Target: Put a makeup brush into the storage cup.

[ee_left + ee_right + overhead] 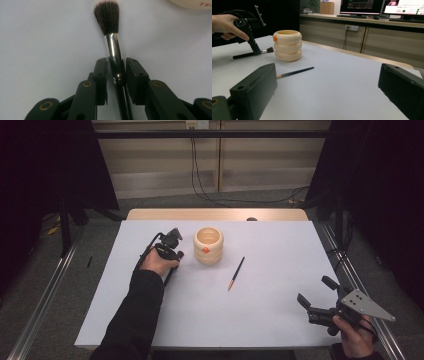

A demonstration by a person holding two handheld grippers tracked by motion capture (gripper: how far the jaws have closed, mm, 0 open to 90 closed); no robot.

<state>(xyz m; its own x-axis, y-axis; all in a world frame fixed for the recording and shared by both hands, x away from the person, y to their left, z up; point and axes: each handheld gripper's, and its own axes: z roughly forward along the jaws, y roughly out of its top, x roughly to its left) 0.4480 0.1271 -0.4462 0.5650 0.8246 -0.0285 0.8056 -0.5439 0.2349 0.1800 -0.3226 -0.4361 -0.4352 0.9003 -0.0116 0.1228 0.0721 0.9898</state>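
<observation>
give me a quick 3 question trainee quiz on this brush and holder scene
1. True or false: the left tool has its jaws around the makeup brush.
2. What lies on the table between the cream holder and the right tool? A) a spoon B) a thin brush C) a sponge
3. Is the right tool open or shut?

Key: 1. True, jaws at the brush's metal ferrule. 2. B, the thin brush. 3. Open, with nothing between its jaws.

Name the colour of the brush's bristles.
Dark brown with pale tips on the brush; left gripper view shows it best.
</observation>
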